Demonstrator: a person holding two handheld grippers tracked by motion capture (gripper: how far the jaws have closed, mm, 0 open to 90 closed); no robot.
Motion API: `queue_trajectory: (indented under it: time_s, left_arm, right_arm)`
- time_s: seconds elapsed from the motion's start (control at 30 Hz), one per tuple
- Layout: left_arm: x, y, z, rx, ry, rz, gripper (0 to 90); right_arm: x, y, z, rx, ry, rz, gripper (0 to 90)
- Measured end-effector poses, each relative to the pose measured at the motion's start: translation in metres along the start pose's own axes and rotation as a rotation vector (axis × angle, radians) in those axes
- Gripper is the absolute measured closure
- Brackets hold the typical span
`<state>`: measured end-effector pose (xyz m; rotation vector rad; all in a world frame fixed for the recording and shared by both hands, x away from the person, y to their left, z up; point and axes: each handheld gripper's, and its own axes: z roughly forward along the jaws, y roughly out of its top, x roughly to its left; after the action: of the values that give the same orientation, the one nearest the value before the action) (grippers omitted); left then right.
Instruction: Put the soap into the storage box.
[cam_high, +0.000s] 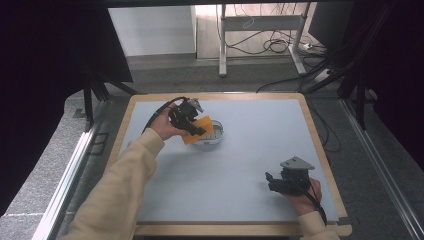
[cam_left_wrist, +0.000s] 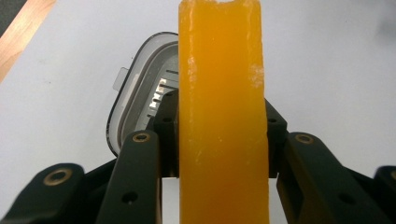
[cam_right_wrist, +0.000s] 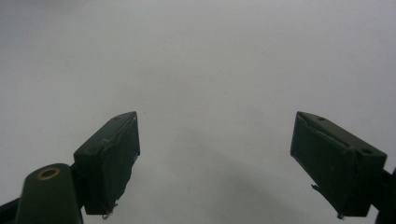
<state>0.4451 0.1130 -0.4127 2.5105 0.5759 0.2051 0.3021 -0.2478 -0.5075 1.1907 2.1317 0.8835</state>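
Orange sponge (cam_left_wrist: 223, 116) is clamped in the left hand-held gripper (cam_high: 192, 125) just above the grey bowl (cam_high: 215, 137) at the desk's (cam_high: 240, 165) ten o'clock, so placing it remains, while the right hand-held gripper (cam_high: 272, 182) idles open at five o'clock.

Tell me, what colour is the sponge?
Orange. The sponge shows best in the left gripper view, clamped in the left gripper.

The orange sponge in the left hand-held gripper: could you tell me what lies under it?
Under the orange sponge sits a grey container on the table; its inside is mostly covered.
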Motion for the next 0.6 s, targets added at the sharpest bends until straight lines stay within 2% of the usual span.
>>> queue_trajectory:
  time_s: [0.1, 0.2, 0.3, 0.37, 0.6]
  left_arm:
    - [0.003, 0.004, 0.002, 0.017, 0.009, 0.007, 61.9]
    - [0.006, 0.007, 0.003, 0.007, -0.002, 0.003, 61.9]
    - [0.009, 0.011, 0.005, 0.019, -0.005, 0.015, 61.9]
    - [0.010, 0.014, 0.006, 0.012, -0.022, 0.014, 61.9]
    - [0.016, 0.021, 0.010, 0.020, -0.027, 0.026, 61.9]
  right_arm:
    - [0.000, 0.000, 0.000, 0.002, -0.001, 0.001, 16.0]
    - [-0.001, -0.001, 0.000, 0.004, -0.001, 0.001, 16.0]
    - [0.000, -0.001, 0.001, 0.008, 0.000, 0.000, 16.0]
    - [0.000, -0.001, 0.000, 0.005, 0.000, 0.000, 16.0]
    - [0.001, -0.001, 0.000, 0.005, -0.001, 0.000, 16.0]
